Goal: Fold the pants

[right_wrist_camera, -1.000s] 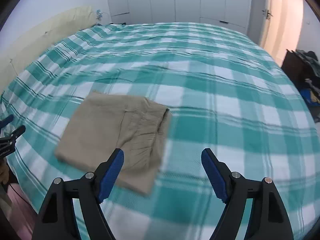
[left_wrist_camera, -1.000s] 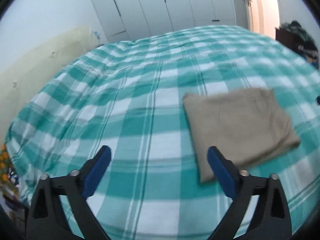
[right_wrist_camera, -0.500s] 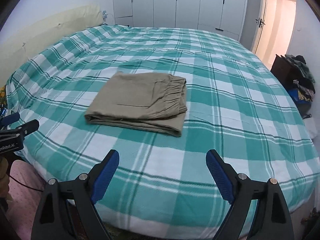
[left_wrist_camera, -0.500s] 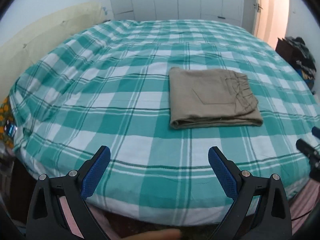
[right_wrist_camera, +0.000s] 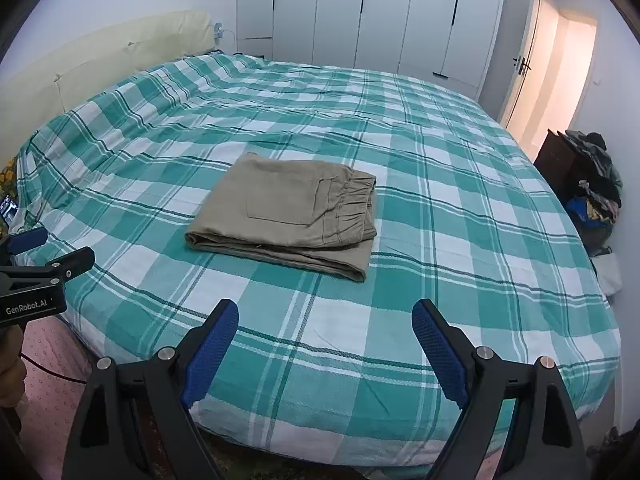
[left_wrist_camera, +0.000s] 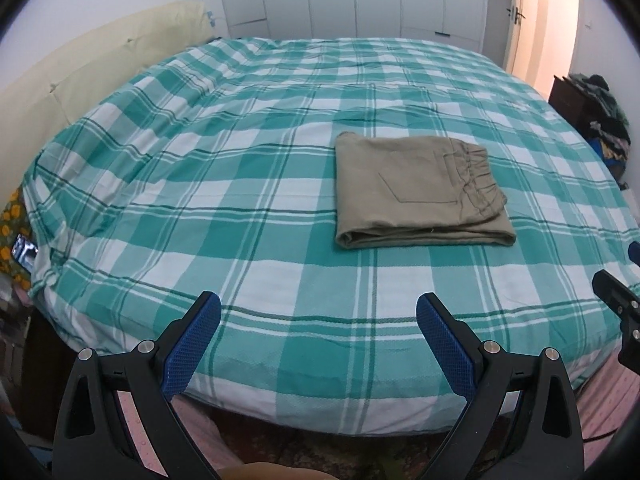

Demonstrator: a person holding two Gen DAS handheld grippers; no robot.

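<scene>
The khaki pants (left_wrist_camera: 420, 194) lie folded in a neat rectangle on the bed, waistband to the right; they also show in the right wrist view (right_wrist_camera: 292, 218). My left gripper (left_wrist_camera: 318, 312) is open and empty, held back over the bed's near edge. My right gripper (right_wrist_camera: 324, 318) is open and empty, also back at the near edge. Neither touches the pants. The left gripper shows at the left edge of the right wrist view (right_wrist_camera: 44, 264), and the right gripper at the right edge of the left wrist view (left_wrist_camera: 624, 300).
The bed (right_wrist_camera: 460, 208) has a teal and white checked cover. A cream headboard (right_wrist_camera: 100, 60) is on the left, white wardrobes (right_wrist_camera: 368, 12) behind, an open door (right_wrist_camera: 556, 68) and a dark dresser with piled clothes (right_wrist_camera: 592, 184) on the right.
Both grippers have pulled back and up from the pants to the bed's near edge. The folded pants stay where they lie.
</scene>
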